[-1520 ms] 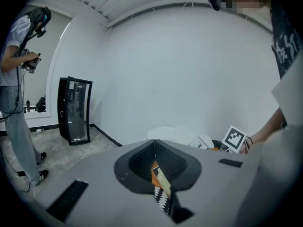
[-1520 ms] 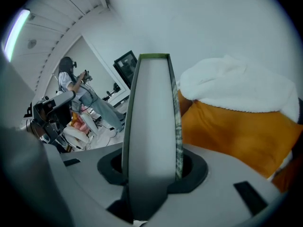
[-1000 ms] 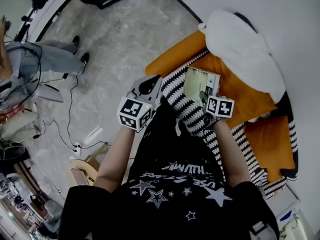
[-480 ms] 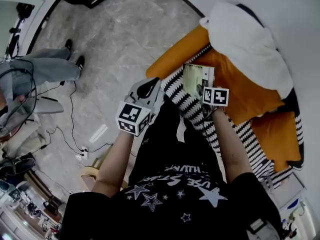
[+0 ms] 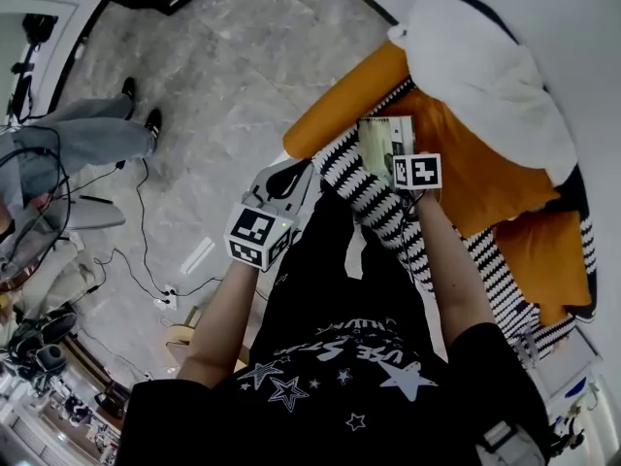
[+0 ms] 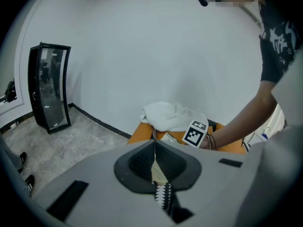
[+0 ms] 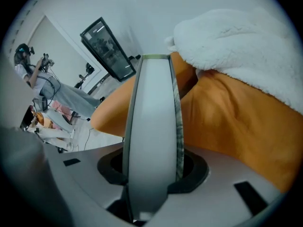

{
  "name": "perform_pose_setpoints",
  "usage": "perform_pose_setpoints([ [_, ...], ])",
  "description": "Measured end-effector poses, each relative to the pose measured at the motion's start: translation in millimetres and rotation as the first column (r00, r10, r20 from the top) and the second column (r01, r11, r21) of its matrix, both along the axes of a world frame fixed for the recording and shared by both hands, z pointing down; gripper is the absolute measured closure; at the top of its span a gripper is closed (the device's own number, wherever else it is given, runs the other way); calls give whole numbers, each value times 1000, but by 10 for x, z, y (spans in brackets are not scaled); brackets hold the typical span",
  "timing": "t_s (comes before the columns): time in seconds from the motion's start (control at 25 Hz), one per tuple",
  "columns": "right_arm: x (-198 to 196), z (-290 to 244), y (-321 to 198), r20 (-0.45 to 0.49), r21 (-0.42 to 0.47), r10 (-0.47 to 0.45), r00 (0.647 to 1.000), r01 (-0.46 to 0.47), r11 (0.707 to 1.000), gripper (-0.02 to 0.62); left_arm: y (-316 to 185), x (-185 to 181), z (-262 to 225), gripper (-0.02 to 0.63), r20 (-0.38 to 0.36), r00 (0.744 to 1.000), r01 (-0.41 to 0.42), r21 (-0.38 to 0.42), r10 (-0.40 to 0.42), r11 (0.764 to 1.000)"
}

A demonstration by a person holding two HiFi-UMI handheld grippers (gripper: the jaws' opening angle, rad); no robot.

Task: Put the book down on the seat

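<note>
Seat (image 7: 232,117) partly hidden by book (image 7: 151,117) in right tool (image 7: 154,169).

Home lounge wired for recording
Orange sofa (image 5: 475,173) at 2 o'clock, marble floor (image 5: 223,76) at 11 (cables (image 5: 143,231) trailing at 9).

Pale marbled grey floor (image 5: 223,76) spreads out from the orange seat (image 5: 485,183), whose back meets a plain white wall (image 5: 553,8) edged with a dark skirting (image 6: 97,122). Well apart from the seat, near that wall, stands a tall black glass-fronted cabinet (image 6: 49,86). Black cables (image 5: 136,231) trail over the floor, far from the seat.
</note>
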State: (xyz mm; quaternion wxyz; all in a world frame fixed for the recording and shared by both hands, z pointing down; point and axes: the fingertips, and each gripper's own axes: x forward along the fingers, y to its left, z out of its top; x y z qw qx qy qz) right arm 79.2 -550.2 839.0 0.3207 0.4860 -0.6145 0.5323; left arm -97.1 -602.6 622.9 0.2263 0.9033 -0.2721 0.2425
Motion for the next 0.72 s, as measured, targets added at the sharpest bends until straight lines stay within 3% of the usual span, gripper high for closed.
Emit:
perform_pose_setpoints([
  [0.12,17,-8,-51,-4,-6,-23,1000,23,1000,420,59,1,-14,597,-1,1000,-3,-2,3,1000],
  [0.32,166,-7,-42,-39,-9,50,998,-50,999,414,185,119,-40,597,-20,999,-49,-7,49,999],
  [0.72,479,-342,92,-119,52,111,987,-105,993,347,291,320,-249,597,-39,994,-101,22,102,995],
])
